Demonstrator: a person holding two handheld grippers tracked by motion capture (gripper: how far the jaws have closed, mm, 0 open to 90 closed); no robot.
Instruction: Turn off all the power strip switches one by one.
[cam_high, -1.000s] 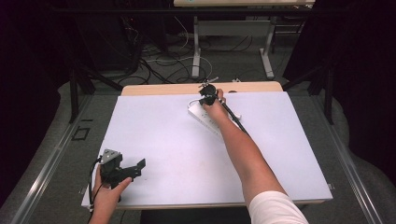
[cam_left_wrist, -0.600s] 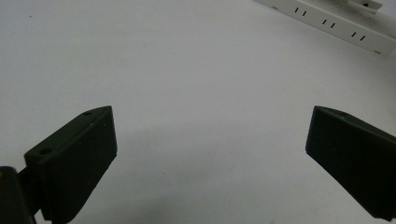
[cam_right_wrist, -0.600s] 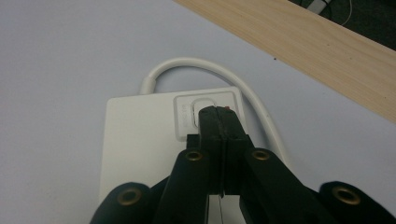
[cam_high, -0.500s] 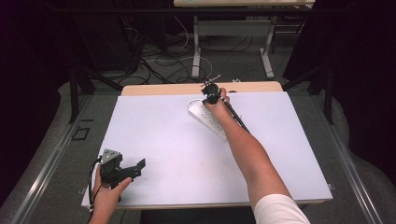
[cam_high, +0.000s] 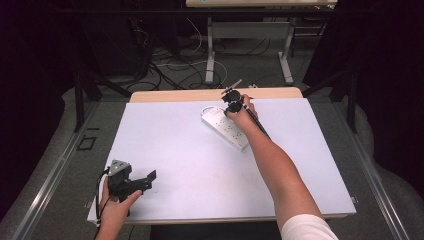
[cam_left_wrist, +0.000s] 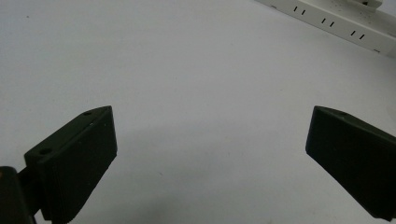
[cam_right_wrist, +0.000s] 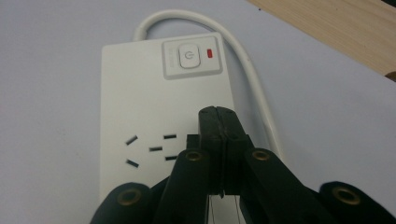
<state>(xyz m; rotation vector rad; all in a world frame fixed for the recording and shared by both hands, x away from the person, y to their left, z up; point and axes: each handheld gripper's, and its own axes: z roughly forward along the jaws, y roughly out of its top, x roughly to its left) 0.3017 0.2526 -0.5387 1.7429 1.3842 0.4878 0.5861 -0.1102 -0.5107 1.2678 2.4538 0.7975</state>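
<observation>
A white power strip (cam_high: 225, 129) lies at an angle on the white table top (cam_high: 165, 145), right of centre toward the far edge. My right gripper (cam_high: 231, 109) hovers just over its switch end. In the right gripper view its jaws are pressed together with nothing between them (cam_right_wrist: 218, 114), above a socket and just short of the power button (cam_right_wrist: 189, 58) with its red light (cam_right_wrist: 209, 53). My left gripper (cam_high: 148, 181) rests at the near left corner, open and empty (cam_left_wrist: 210, 126). The power strip (cam_left_wrist: 336, 18) lies far ahead of it.
The strip's white cord (cam_right_wrist: 252, 79) curls out from the switch end toward the bare wooden band (cam_high: 175, 95) along the table's far edge. Beyond the table are desk legs (cam_high: 210, 55) and loose cables on the floor.
My right hand and gripper have shifted slightly to the right over the strip's far end, so more of the strip shows. The left gripper has stayed still.
</observation>
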